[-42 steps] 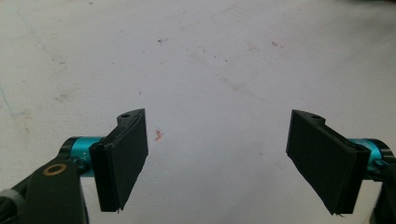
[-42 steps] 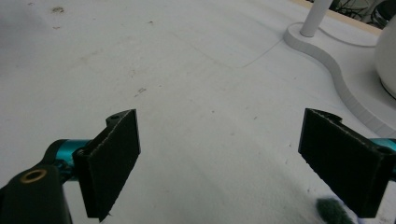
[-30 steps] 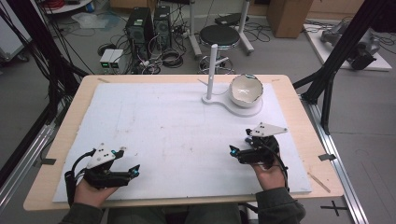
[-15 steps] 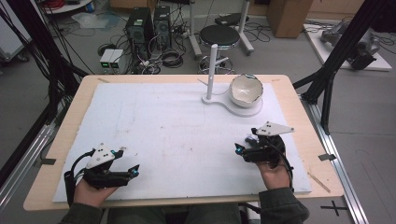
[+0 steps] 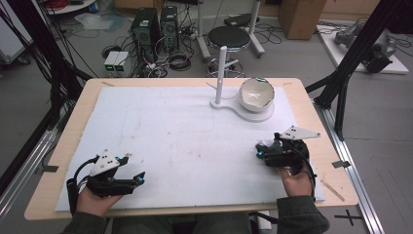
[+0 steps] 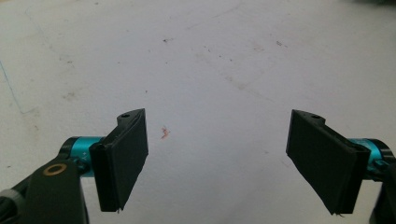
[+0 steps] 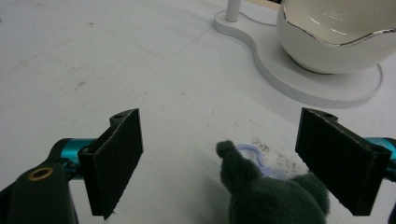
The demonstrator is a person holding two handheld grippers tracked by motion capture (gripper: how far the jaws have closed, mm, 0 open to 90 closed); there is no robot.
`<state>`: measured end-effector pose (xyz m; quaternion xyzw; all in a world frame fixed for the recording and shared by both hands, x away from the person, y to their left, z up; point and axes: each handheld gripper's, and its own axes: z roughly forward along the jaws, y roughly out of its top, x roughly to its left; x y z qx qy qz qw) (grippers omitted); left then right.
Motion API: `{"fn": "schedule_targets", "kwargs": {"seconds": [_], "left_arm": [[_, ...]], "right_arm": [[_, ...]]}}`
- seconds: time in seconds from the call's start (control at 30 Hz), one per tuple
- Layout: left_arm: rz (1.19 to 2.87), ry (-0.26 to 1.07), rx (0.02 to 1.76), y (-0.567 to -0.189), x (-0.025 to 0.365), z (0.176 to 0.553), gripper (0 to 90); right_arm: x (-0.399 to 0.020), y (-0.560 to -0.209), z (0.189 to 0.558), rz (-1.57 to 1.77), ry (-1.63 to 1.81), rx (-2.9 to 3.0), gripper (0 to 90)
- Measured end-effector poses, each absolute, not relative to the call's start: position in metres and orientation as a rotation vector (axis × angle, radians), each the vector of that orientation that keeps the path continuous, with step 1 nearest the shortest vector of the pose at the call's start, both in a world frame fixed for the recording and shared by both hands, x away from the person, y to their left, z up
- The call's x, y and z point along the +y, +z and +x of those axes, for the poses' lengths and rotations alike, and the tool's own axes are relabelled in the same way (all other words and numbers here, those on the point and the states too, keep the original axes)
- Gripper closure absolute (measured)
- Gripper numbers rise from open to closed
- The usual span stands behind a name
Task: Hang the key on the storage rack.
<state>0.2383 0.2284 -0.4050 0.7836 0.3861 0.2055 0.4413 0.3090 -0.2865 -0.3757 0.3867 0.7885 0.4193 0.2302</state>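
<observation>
- High view: the right gripper [image 5: 263,152] sits near the table's [image 5: 311,97] right edge, and there's a pale bit just ahead of its tips that I read as the toy. Too small here to say more. The left gripper [image 5: 138,170] rests at the near left corner on the white mat [image 5: 170,126], well apart from everything. The bowl [image 5: 256,93] on its stand [image 5: 238,109] with the post [image 5: 221,73] is further out from the right gripper, a touch to its left.
- Left gripper view: jaws spread wide, nothing between them, just stained mat [image 6: 210,70] ahead. This hand isn't in play.
- Right gripper view: here's the bit that matters. A grey plush toy [image 7: 273,198] with a small lilac loop [image 7: 254,154] lies between the jaws, low and close in, sitting nearer the right-hand pad [image 7: 336,165] than the left one [image 7: 119,161]. The jaws have just been closing a little, but they're wide apart and neither pad touches the plush, so nothing's gripped yet.
- The toy's long axis seems to run roughly along the gripper's pointing direction, with an ear-like nub and the loop at the far end, so the pads would close across its narrow side. Its lower part is cut off by the frame, so that's a guess.
- Bowl [image 7: 336,32] and stand [image 7: 299,79] are ahead and to the right of the tool, near but apart from the toy.
- My read: the right hand is clearly the nearer one, and it likely wants to shift slightly rightward to centre the toy before squeezing.
</observation>
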Motion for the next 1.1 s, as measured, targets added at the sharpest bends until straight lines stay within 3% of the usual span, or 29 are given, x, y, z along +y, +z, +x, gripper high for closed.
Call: {"fn": "schedule_targets", "kwargs": {"seconds": [1.1], "left_arm": [[1.948, 0.514, 0.962, -0.406, 0.228, 0.239, 21.2]], "right_arm": [[-0.323, -0.395, 0.314, 1.208, 1.026, 2.182, 17.0]]}}
